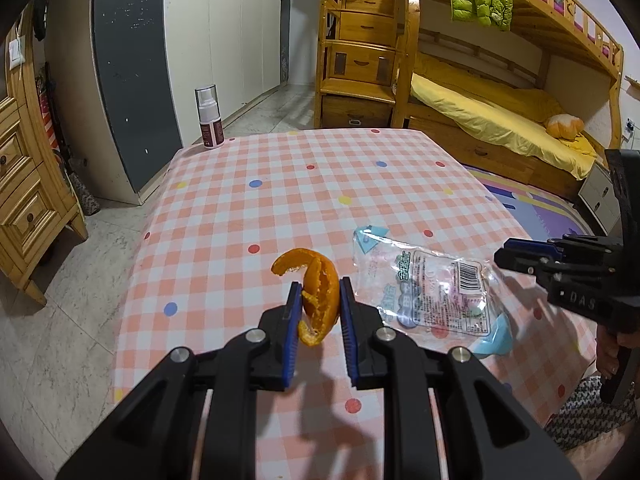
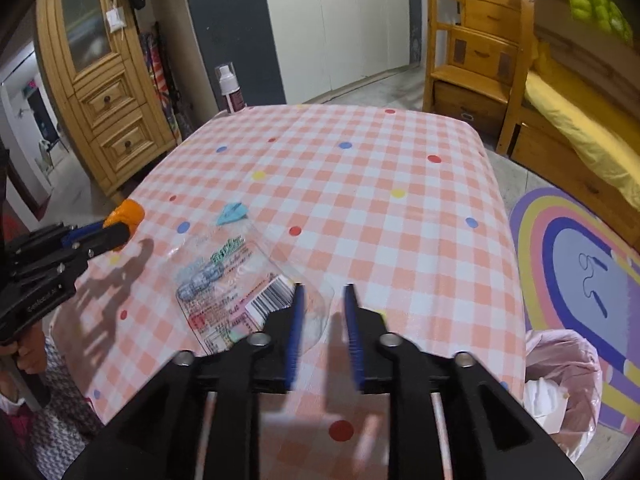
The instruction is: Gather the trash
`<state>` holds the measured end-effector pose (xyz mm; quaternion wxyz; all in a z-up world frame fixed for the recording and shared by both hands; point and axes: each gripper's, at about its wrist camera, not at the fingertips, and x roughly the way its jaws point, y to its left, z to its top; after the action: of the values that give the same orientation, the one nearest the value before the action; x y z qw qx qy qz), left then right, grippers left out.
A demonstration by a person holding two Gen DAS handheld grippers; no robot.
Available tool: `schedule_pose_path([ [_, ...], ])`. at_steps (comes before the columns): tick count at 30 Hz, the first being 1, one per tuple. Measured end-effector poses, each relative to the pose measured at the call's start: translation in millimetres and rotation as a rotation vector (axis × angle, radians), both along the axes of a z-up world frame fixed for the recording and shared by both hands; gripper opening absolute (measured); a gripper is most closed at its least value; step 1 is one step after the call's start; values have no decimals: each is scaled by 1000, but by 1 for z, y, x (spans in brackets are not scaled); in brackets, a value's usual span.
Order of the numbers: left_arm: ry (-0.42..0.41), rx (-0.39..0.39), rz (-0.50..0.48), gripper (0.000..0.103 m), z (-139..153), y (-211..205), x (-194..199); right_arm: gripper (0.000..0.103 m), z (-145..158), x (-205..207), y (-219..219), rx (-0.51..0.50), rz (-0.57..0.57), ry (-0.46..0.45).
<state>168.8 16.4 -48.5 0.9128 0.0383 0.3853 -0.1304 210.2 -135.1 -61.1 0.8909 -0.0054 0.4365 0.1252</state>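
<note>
My left gripper (image 1: 319,294) is shut on a curled orange peel (image 1: 316,292) and holds it just above the checked tablecloth (image 1: 280,184). The peel also shows in the right wrist view (image 2: 125,216) between the left gripper's fingers. A clear plastic wrapper (image 1: 424,284) with a barcode and blue corners lies on the cloth to the right of the peel. My right gripper (image 2: 323,296) is open and empty, its left finger over the wrapper's (image 2: 240,292) near corner. It shows in the left wrist view (image 1: 504,258) at the right.
A white spray bottle (image 1: 209,118) stands at the table's far left corner. A bin lined with a pink bag (image 2: 560,384) stands on the floor right of the table. A wooden dresser is at the left, a bunk bed at the right.
</note>
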Motion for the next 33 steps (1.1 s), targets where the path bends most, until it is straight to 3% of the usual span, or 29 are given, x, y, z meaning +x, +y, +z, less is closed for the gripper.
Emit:
schedule_pose_path([
  [1,2,-1,-1,17,0,0,0,49,-1,0,1,-7,4,4],
  [2,2,-1,-3,17,0,0,0,51,-2,0,2,-3,7,11],
  [8,12,21,-49,17,-7,-18,1,51,-4,-4,-3,41,14,30],
  [18,42,121,-100,17,-29,-50,10,48,-12,-4,-7,73,9,81],
  [20,42,123,-101,17,-29,-50,9,40,-13,-3,-7,102,15,90],
  [21,43,121,-100,17,-29,-50,9,31,-13,-2,-6,128,23,98],
  [24,46,116,-99,17,-29,-49,9,30,-13,2,-4,166,17,108],
  [26,45,118,-99,17,-30,-49,10,16,-11,5,-8,202,-6,106],
  [27,45,120,-97,17,-30,-49,10,1,-8,5,-13,216,-32,94],
  [29,45,86,-86,17,-26,-45,10,0,3,2,-26,276,-85,36],
  [33,-74,12,-51,17,5,-38,-2,0,35,-18,-47,231,-221,-161],
])
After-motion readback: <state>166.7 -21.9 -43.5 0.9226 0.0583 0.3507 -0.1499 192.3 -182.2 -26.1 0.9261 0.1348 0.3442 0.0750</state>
